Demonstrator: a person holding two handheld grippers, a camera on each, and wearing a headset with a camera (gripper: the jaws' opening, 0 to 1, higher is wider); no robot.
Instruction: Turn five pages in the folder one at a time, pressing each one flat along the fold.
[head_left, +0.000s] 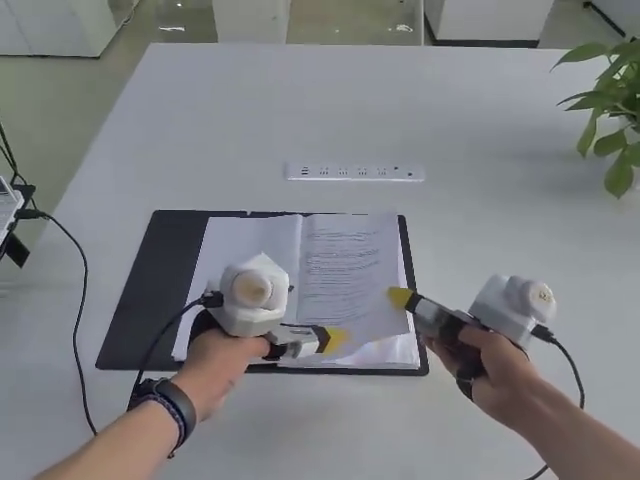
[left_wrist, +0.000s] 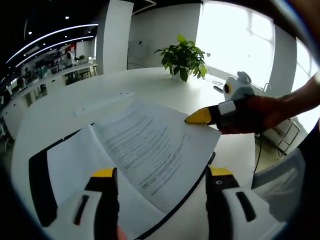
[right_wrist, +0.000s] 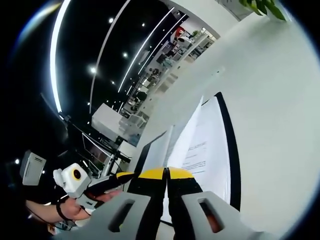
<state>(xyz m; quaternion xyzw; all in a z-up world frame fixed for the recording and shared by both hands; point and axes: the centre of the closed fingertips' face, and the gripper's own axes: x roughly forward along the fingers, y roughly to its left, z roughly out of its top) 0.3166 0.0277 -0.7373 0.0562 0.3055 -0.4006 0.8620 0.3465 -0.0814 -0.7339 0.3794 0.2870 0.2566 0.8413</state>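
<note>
A black folder (head_left: 160, 290) lies open on the white table (head_left: 300, 100), its sheets spread across both halves. The left hand (head_left: 225, 365) comes in from the near edge with the wrist bent inward. It holds the left tongs (head_left: 335, 340) low over the folder's bottom edge, pointing to the right across the sheets. In the left gripper view its two yellow-tipped jaws stand spread wide apart with nothing between them, and printed paper lies under them. The right hand (head_left: 490, 365) reaches in from the right side, forearm angled toward the folder. It points the right tongs (head_left: 400, 297) to the left at the outer edge of the top page (head_left: 345, 275). In the right gripper view these jaws are pressed together on that page's edge, and the sheet rises off the stack there while its inner side stays at the fold. A white power strip (head_left: 355, 172) sits on the table beyond the folder, well apart from it. A green plant (head_left: 610, 110) stands at the far right.
</note>
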